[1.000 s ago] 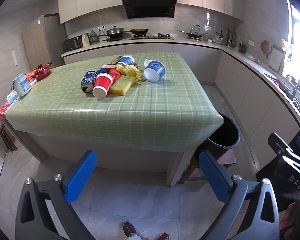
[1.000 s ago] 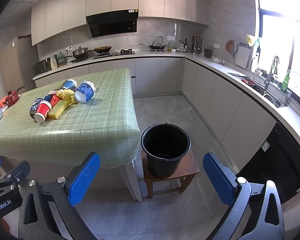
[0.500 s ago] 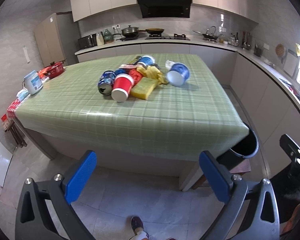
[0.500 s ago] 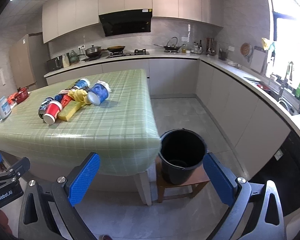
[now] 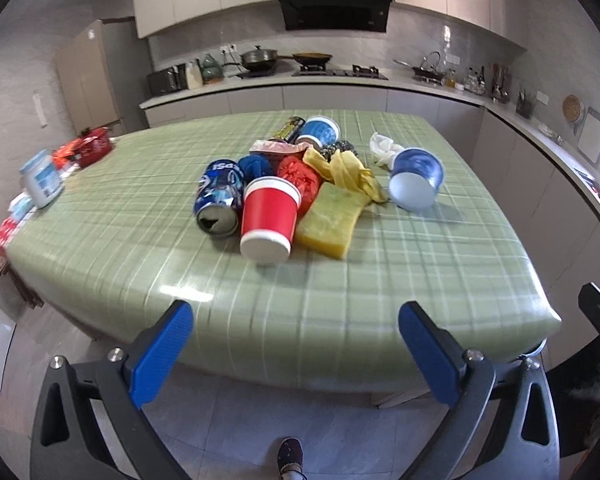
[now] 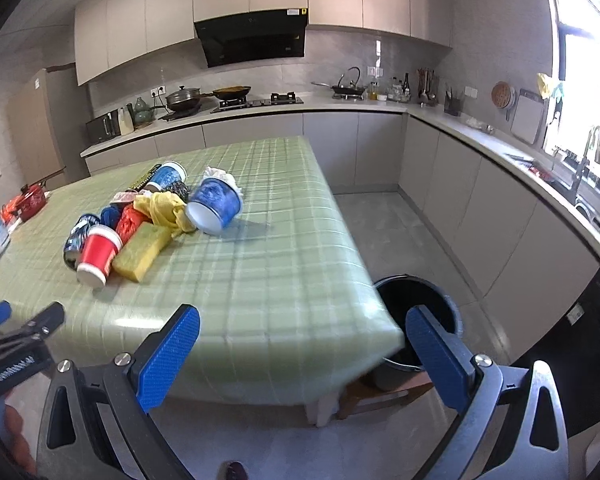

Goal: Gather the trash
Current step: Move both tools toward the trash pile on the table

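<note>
Holding both tongs spread and empty, I have my left gripper (image 5: 296, 344) at the near edge of the table (image 5: 380, 280) and my right gripper (image 6: 300, 348) over its near right corner. Against a second ago, I have come closer: the tabletop now fills both views, and the black bucket (image 6: 416, 300) is half hidden behind that corner. Between me and the trash heap lies only bare green checked cloth. At the heap's near side, the red cup (image 5: 269, 218) lies on its side, long axis near to far, white base toward me. Touching it on the left, the blue can (image 5: 219, 198) lies likewise, its opened end near. A yellow sponge (image 5: 332, 220) lies just right; a blue cup (image 5: 417, 179) lies farther right.
</note>
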Motion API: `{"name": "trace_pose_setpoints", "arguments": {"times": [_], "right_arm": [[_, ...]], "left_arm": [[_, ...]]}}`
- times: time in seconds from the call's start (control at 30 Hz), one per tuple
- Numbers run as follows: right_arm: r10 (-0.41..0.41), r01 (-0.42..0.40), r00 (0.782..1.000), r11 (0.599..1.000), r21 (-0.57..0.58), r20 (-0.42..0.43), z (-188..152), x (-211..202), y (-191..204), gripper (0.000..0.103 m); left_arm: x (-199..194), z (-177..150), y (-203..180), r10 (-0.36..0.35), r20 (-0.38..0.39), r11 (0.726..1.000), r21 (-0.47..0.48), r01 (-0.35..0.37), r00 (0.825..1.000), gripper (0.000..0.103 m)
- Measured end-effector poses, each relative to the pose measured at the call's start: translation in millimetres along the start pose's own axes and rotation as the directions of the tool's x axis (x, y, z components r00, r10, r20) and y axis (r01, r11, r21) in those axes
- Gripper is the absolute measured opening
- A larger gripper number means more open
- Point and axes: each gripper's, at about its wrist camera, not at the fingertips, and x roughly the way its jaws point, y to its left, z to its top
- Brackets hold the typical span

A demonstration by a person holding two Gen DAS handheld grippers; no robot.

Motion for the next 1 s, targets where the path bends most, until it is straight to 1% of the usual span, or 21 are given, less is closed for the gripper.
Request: {"name": "trace_pose_setpoints", "arguments": {"times": [0.13, 0.17, 0.23, 0.3, 0.33, 0.4, 0.5, 0.63, 0.73, 0.77, 0.8, 0.87, 0.93, 1.0], "right_arm": [[-0.008, 0.008, 1.0, 1.0, 0.017, -0.021, 13.8, 28.9, 30.7, 0.103], [-0.013, 0.014, 1.0, 1.0, 0.017, -0.025, 18.2, 38.2, 41.3, 0.103], [-0.021, 0.022, 0.999, 1.0, 0.017, -0.032, 24.3, 51.0, 55.0, 0.103], [-0.033, 0.033, 0.999, 0.999, 0.023, -0.038, 27.7, 61.9, 66.1, 0.103], [-0.033, 0.034, 0.999, 0.999, 0.026, -0.039, 28.6, 65.7, 69.6, 0.103], [-0.036, 0.038, 0.998, 0.999, 0.034, -0.043, 31.0, 76.3, 77.1, 0.103], [-0.043, 0.046, 0.997, 0.998, 0.041, -0.061, 35.9, 89.0, 81.5, 0.103], [-0.045, 0.048, 0.997, 0.998, 0.047, -0.065, 43.0, 101.9, 84.2, 0.103], [-0.034, 0.037, 0.997, 0.999, 0.038, -0.065, 49.2, 114.2, 86.7, 0.103], [-0.029, 0.032, 0.997, 0.999, 0.037, -0.065, 51.0, 118.2, 87.5, 0.103], [-0.028, 0.03, 0.998, 0.999, 0.035, -0.065, 52.8, 122.2, 88.3, 0.103], [-0.015, 0.018, 0.997, 0.999, 0.037, -0.069, 56.9, 131.1, 89.0, 0.103], [-0.008, 0.011, 0.997, 0.999, 0.033, -0.071, 59.6, 137.6, 90.2, 0.103], [0.001, 0.002, 0.997, 1.0, 0.029, -0.074, 63.2, 145.2, 91.7, 0.103]], "left_arm": [[29.7, 19.0, 15.2, -0.037, -0.016, 0.999, 0.013, 0.038, 0.999, 0.101], [37.2, 23.5, 19.7, -0.048, -0.019, 0.999, 0.012, 0.048, 0.999, 0.098], [55.8, 32.1, 26.7, -0.081, -0.042, 0.997, 0.007, 0.081, 0.996, 0.095], [72.5, 38.5, 30.9, -0.106, -0.061, 0.994, 0.008, 0.107, 0.992, 0.089], [78.3, 40.4, 31.8, -0.117, -0.069, 0.993, 0.01, 0.118, 0.991, 0.087], [89.3, 43.6, 33.1, -0.139, -0.086, 0.99, 0.015, 0.141, 0.987, 0.079], [100.9, 48.5, 31.5, -0.164, -0.113, 0.985, 0.028, 0.168, 0.98, 0.075], [111.2, 52.5, 30.1, -0.157, -0.114, 0.986, 0.033, 0.162, 0.981, 0.072], [118.3, 55.0, 33.9, -0.148, -0.114, 0.988, 0.018, 0.151, 0.982, 0.063], [120.6, 56.8, 34.9, -0.147, -0.117, 0.989, 0.013, 0.15, 0.982, 0.058], [123.1, 57.7, 36.9, -0.148, -0.118, 0.989, 0.007, 0.15, 0.982, 0.056], [123.7, 58.6, 38.2, -0.151, -0.112, 0.988, 0.001, 0.152, 0.982, 0.056], [125.1, 59.8, 35.4, -0.138, -0.112, 0.99, 0.012, 0.14, 0.984, 0.058], [134.3, 60.5, 32.1, -0.129, -0.151, 0.991, 0.016, 0.133, 0.98, 0.065]]}}
